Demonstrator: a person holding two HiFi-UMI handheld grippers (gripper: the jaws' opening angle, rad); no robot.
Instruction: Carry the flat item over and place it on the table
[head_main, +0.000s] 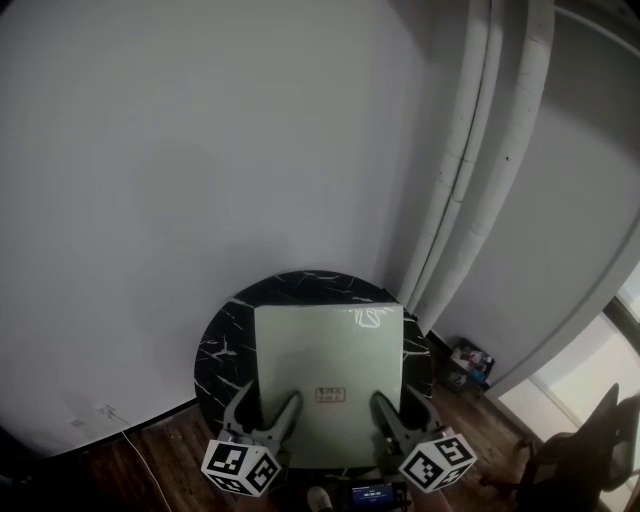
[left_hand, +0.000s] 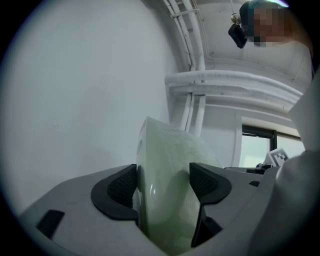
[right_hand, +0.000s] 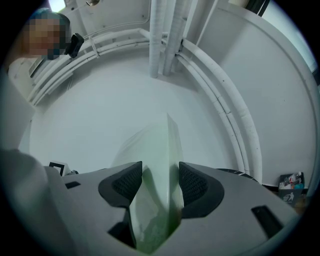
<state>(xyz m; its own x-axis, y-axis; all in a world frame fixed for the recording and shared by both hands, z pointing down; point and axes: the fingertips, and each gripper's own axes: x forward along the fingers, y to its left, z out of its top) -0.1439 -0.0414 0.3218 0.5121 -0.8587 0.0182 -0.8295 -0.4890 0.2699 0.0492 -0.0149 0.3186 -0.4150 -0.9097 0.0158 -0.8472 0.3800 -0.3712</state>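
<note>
A pale green flat square item (head_main: 330, 380) in clear wrap is held level above a round black marble table (head_main: 222, 345) in the head view. My left gripper (head_main: 268, 418) is shut on its near left edge, and my right gripper (head_main: 395, 418) is shut on its near right edge. In the left gripper view the flat item (left_hand: 167, 190) stands edge-on between the black pads (left_hand: 120, 192). The right gripper view shows the same flat item (right_hand: 155, 200) pinched between the two pads (right_hand: 192, 187). Most of the table top is hidden under the item.
The table stands in a corner against a white wall (head_main: 200, 150). White pipes (head_main: 480, 160) run down the corner to the right. A small printed box (head_main: 472, 362) lies on the wooden floor (head_main: 160, 460) right of the table. A cable (head_main: 135, 445) trails at left.
</note>
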